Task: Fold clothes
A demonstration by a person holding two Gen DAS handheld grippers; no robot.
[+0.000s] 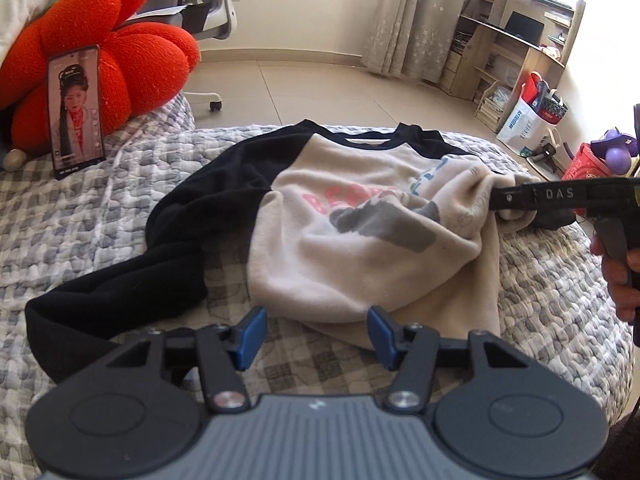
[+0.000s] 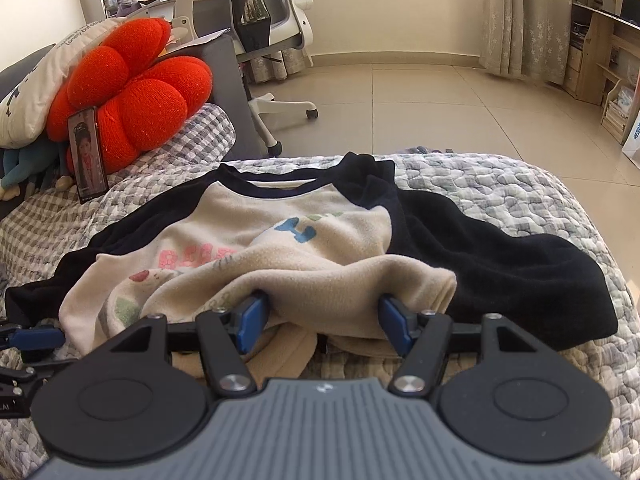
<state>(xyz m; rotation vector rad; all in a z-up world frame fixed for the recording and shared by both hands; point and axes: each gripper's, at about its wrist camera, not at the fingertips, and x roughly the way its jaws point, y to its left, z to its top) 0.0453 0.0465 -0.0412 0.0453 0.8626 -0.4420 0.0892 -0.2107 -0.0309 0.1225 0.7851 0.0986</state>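
I read the scene relative to the sweatshirt (image 1: pixel 360 216), a cream body with black sleeves, which lay front-up on the quilted bed cover (image 1: pixel 132 200).

Left wrist view: the left gripper (image 1: pixel 316 330) hovered at the near hem of the sweatshirt, its blue pads (image 1: pixel 253 330) apart and with no cloth between them, so it was released. Only this view showed the right gripper (image 1: pixel 496 200) from the side, reaching in from the right with a bunched fold of cream fabric at its tip, and a hand (image 1: pixel 618 276) on its grip. It also showed the far-right shelving (image 1: pixel 516 52) and a white bag (image 1: pixel 524 124) beyond the sweatshirt.

Right wrist view: the right gripper (image 2: pixel 320 320) had a raised fold of the hem filling the gap between its pads, which pressed on it from both sides; it grasped the sweatshirt. Only this view showed the right black sleeve (image 2: pixel 500 256) spread flat.

Both views showed a red cushion (image 2: pixel 132 92) and a propped phone (image 2: pixel 87 154) left of the sweatshirt.
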